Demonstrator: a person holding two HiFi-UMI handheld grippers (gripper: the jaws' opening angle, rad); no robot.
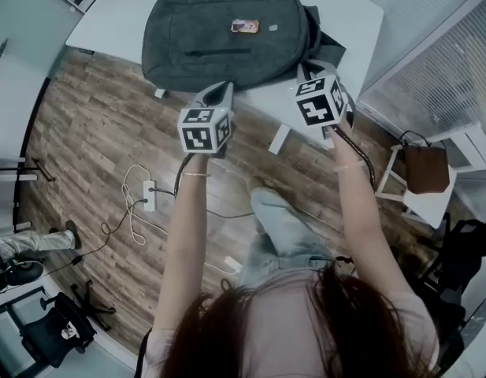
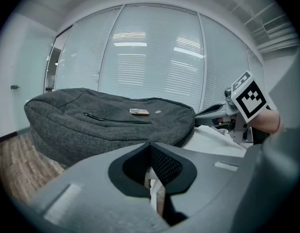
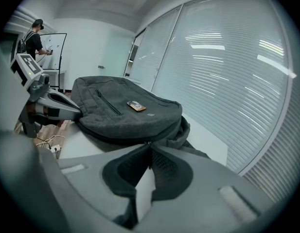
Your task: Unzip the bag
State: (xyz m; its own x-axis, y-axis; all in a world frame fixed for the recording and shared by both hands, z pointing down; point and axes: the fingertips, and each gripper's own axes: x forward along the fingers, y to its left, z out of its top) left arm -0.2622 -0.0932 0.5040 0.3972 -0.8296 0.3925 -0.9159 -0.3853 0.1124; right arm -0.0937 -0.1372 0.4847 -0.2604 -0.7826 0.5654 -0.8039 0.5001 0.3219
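Nearest, the left gripper (image 1: 224, 88) has its jaws pressed together on nothing, by the near edge of the grey backpack (image 1: 227, 30). The right gripper (image 1: 306, 72), jaws also together, noses the backpack's near right corner; whether it pinches a zipper pull is unclear. The backpack lies flat on the white table (image 1: 349, 10).

Label (image 1: 245, 27) print on the bag (image 1: 187, 22) too small (illegible in every view)
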